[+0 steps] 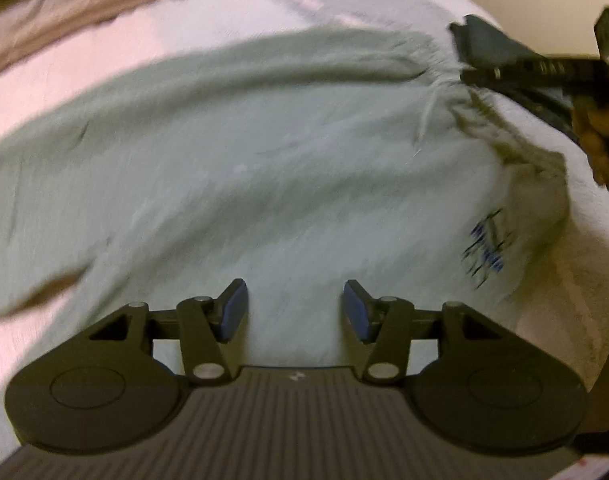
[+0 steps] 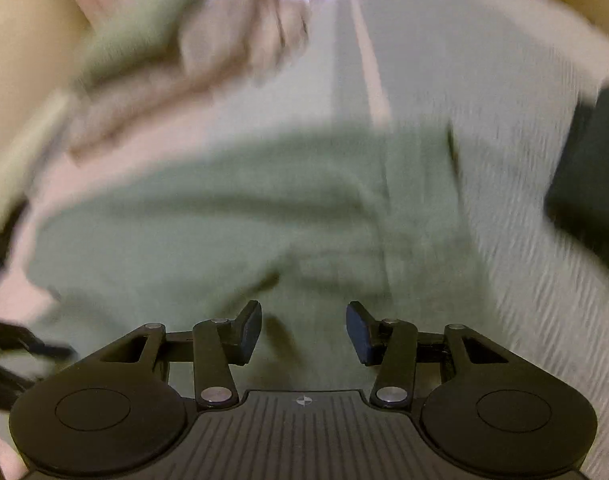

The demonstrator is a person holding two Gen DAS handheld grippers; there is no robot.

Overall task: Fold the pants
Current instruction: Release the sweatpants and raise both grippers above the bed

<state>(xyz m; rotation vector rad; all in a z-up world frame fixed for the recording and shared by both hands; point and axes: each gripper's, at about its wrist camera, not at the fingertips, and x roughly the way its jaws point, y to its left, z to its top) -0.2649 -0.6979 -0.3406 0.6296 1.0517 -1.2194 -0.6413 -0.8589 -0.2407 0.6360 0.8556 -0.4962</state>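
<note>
Left gripper (image 1: 295,307) hung with jaws apart, nothing between them, over the pale green pants (image 1: 240,168) spread flat on the bed (image 1: 264,8). Right gripper (image 2: 303,328) likewise gaped empty above the pants (image 2: 224,208). Beyond lay blurred tan clothing (image 2: 208,60).

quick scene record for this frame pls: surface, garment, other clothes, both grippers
surface: pale bedsheet
garment: light green pants, spread flat, blue print near one edge
other clothes: beige and green pile, beyond the pants
left gripper: open, empty, above the pants
right gripper: open, empty, above the pants
image quality: motion blur in both views
</note>
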